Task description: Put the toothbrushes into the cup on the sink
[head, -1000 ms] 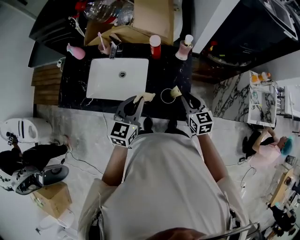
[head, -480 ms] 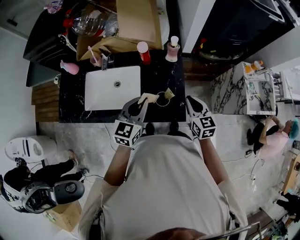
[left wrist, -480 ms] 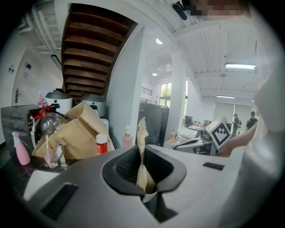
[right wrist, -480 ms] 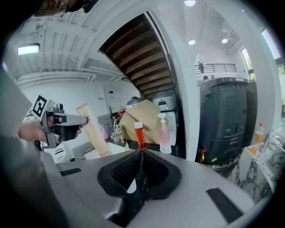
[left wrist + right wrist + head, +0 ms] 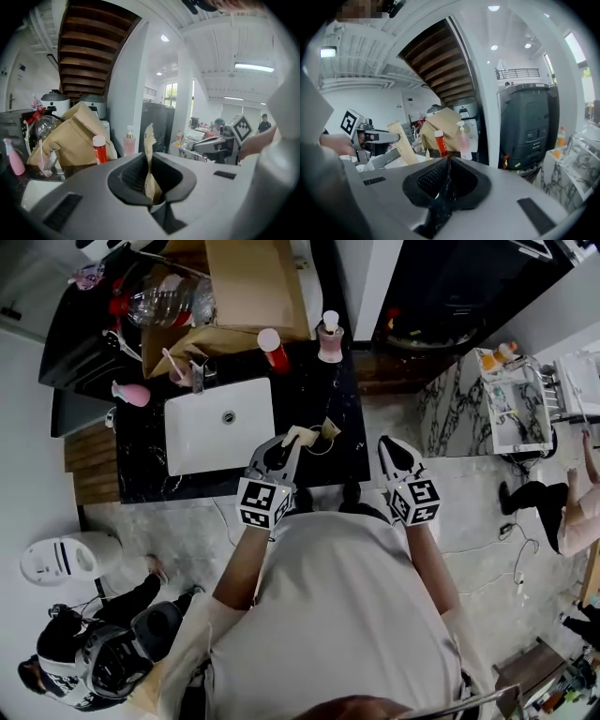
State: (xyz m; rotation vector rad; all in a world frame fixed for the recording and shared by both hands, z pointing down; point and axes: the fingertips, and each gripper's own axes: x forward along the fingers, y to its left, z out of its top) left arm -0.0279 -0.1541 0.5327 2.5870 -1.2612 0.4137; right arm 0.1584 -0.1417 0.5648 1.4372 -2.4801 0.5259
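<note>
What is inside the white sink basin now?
Only the drain shows in the white sink basin; nothing else lies there. The left gripper, shut on a paper wrapper, covers its near right corner.

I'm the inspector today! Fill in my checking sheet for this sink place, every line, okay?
Surface: black counter, white sink set in it.
Job's things: pink cup behind the sink, a stick inside; tan packet in the left gripper, second packet on the counter.
Clutter: red bottle, pump bottle, brown paper bag.
Grippers: left gripper shut on tan packet; right gripper jaws have just been closing, now together, anything between unclear.
Cables: thin cable on floor.
Surroundings: person crouching, white appliance.
</note>
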